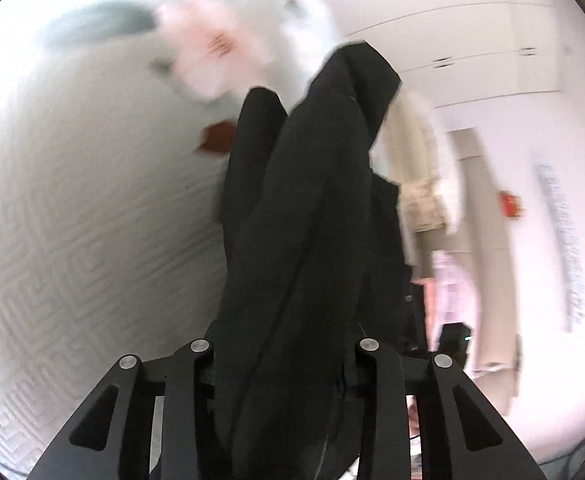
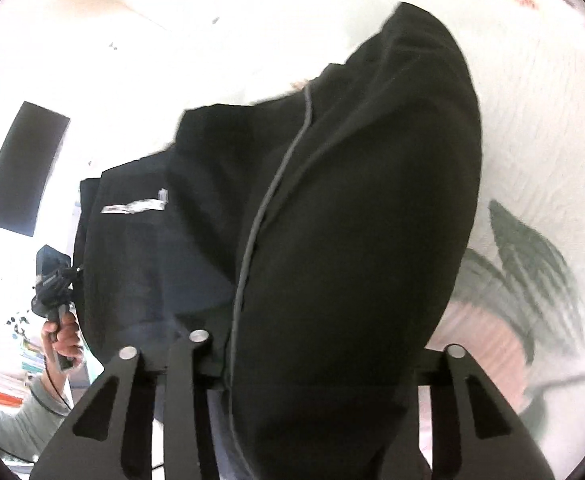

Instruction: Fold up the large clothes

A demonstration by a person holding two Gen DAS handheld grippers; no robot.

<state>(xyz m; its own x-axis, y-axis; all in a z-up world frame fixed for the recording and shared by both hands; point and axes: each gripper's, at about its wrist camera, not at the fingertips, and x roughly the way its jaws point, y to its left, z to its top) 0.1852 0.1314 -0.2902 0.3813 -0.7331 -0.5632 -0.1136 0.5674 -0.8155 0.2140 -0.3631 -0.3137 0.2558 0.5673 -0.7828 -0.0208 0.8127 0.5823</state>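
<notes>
A large black garment (image 1: 300, 216) hangs bunched from my left gripper (image 1: 284, 360), which is shut on it; the cloth drapes over the jaws and hides the fingertips. In the right wrist view the same black garment (image 2: 352, 220), with a thin grey seam line and a small white label, fills the middle. My right gripper (image 2: 292, 360) is shut on it and the cloth covers the fingers. The left gripper (image 2: 54, 280), held in a hand, shows at the left edge of the right wrist view, holding the garment's other end in the air.
A white textured bedspread (image 1: 72, 240) with pink flower and green leaf prints (image 2: 532, 264) lies below. A small red-brown item (image 1: 218, 140) lies on it. White cupboards (image 1: 472, 40) and a wall stand to the right. A dark screen (image 2: 24, 168) hangs on the wall.
</notes>
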